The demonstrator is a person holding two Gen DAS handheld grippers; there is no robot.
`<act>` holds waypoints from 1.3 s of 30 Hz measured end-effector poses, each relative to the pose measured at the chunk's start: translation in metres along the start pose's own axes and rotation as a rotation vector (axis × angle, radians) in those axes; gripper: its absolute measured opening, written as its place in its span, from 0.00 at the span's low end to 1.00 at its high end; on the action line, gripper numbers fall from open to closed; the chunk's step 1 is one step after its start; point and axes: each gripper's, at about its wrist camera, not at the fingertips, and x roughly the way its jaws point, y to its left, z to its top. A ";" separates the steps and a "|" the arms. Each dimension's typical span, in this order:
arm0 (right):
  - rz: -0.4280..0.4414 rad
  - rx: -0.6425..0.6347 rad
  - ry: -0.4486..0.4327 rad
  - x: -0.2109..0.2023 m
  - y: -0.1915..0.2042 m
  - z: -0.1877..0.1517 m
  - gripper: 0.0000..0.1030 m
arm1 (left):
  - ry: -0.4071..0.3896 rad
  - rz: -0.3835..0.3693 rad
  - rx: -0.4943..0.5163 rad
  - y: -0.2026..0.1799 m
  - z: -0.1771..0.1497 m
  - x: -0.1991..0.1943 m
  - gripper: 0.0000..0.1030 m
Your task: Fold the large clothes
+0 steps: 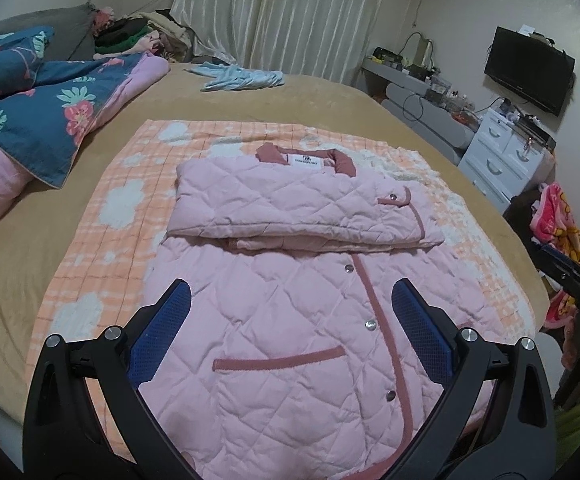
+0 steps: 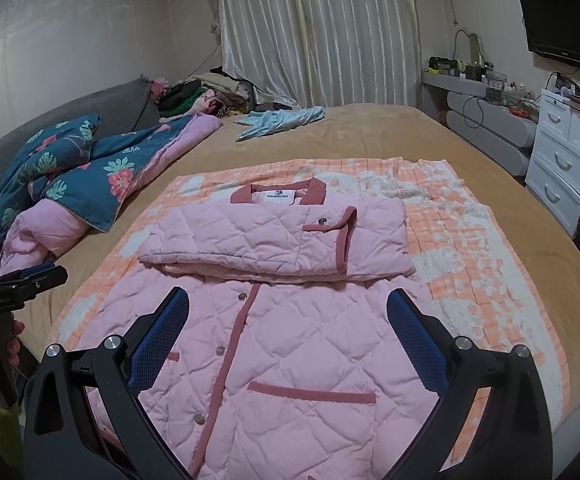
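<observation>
A pink quilted jacket (image 1: 297, 320) lies front-up on an orange-and-white checked blanket (image 1: 122, 216) spread over a tan bed (image 1: 309, 96). Its sleeves (image 1: 290, 204) are folded across the chest in a flat band just below the dark pink collar (image 1: 345, 162), where a white label shows. The lower body lies open and flat toward the cameras, with a dark pink placket, a row of metal snaps (image 1: 370, 324) and a pocket trim (image 1: 278, 362) on each side. The left gripper (image 1: 290, 320) hovers over the lower part of the jacket with its blue-padded fingers (image 1: 170, 320) spread wide and nothing between them. The right gripper (image 2: 288, 324) hangs over the same area, likewise wide open and empty; its pads (image 2: 413, 336) frame the jacket's right half. In the right wrist view the left gripper appears at the left edge beside the bed, with a hand (image 2: 10, 344) partly visible below it. Farther out, a blue floral quilt (image 1: 42, 92) with a pink underside is bunched on the left side of the bed, a light blue garment (image 1: 242, 78) lies near the far edge, and clothes are heaped by the curtain (image 1: 282, 12). A white drawer unit (image 1: 505, 156) and a wall-mounted TV (image 1: 529, 70) stand to the right.
</observation>
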 end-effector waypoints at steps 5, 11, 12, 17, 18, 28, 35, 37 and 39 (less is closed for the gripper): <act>-0.007 -0.016 0.011 -0.002 -0.001 -0.009 0.96 | 0.014 0.014 0.005 0.000 -0.012 0.002 0.92; -0.016 -0.019 0.032 -0.003 -0.007 -0.024 0.96 | 0.046 0.039 0.008 0.003 -0.027 0.007 0.92; -0.018 -0.019 0.035 -0.003 -0.008 -0.025 0.96 | 0.047 0.044 0.008 0.003 -0.029 0.007 0.92; -0.027 -0.017 0.055 -0.002 -0.014 -0.037 0.96 | 0.058 0.049 0.010 0.002 -0.038 0.009 0.92; -0.029 -0.016 0.060 -0.002 -0.014 -0.039 0.96 | 0.059 0.052 0.014 0.001 -0.040 0.009 0.92; -0.053 -0.019 0.111 0.000 -0.027 -0.063 0.96 | 0.085 0.066 0.029 0.000 -0.053 0.014 0.92; -0.060 -0.004 0.150 0.006 -0.037 -0.078 0.96 | 0.108 0.078 0.021 0.007 -0.061 0.021 0.92; -0.063 -0.004 0.162 0.008 -0.038 -0.082 0.96 | 0.113 0.083 0.020 0.009 -0.063 0.022 0.92; -0.067 -0.007 0.173 0.010 -0.040 -0.086 0.96 | 0.122 0.091 0.018 0.012 -0.065 0.024 0.92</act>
